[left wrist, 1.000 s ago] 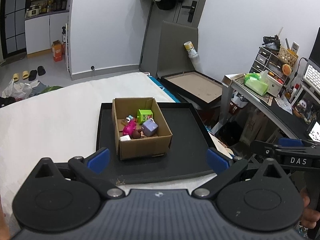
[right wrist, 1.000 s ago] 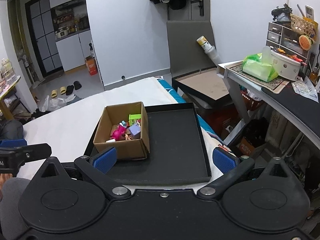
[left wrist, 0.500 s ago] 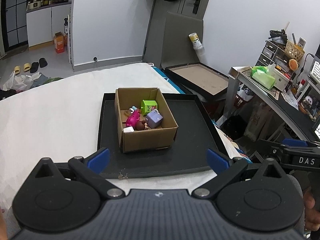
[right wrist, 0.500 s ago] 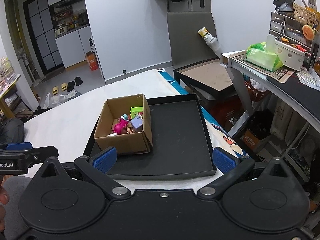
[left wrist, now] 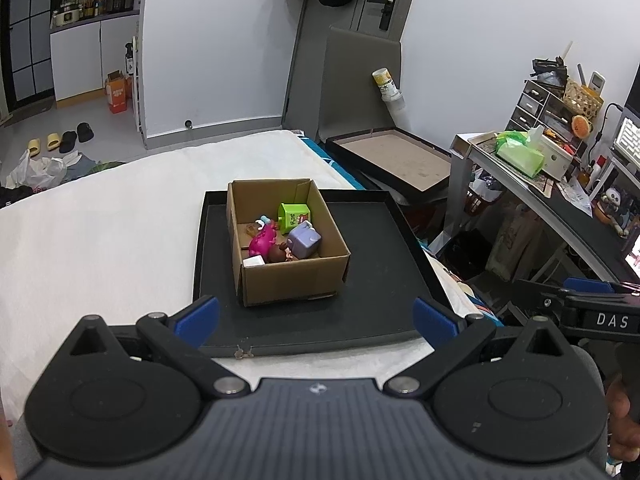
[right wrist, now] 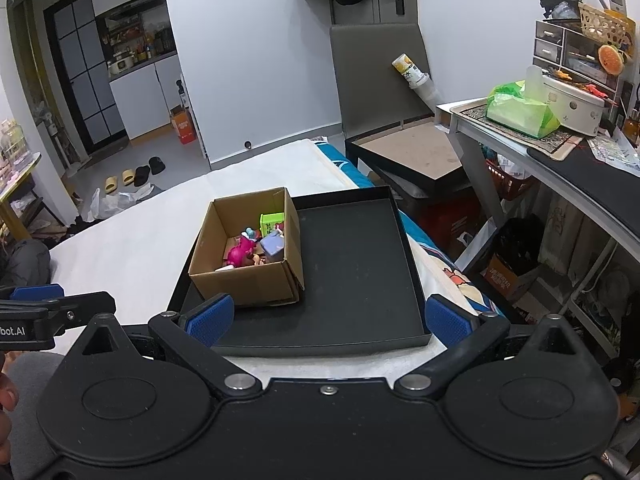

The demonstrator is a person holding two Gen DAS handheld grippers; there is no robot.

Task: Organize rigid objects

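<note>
A shallow black tray (left wrist: 372, 280) lies on a white bed (left wrist: 100, 240), carrying an open brown cardboard box (left wrist: 296, 280) of small colourful toys (left wrist: 280, 236). A cluttered grey desk (right wrist: 560, 168) stands alongside. Left gripper (left wrist: 316, 316) and right gripper (right wrist: 328, 316) both gape wide, empty.

An open cardboard box (left wrist: 294, 278) stands upright on the left half of a shallow black tray (left wrist: 380, 264), which lies flat on a white bed (left wrist: 100, 240). Small toys are heaped inside the box: a green cube (left wrist: 294, 216) at the back, tilted; a lavender cube (left wrist: 305, 241) in front of it by the right wall; a magenta figure (left wrist: 261, 243) in the middle; a brown round-headed figure (left wrist: 278, 254) touching both; and a white block (left wrist: 253, 262) in the near left corner.
</note>
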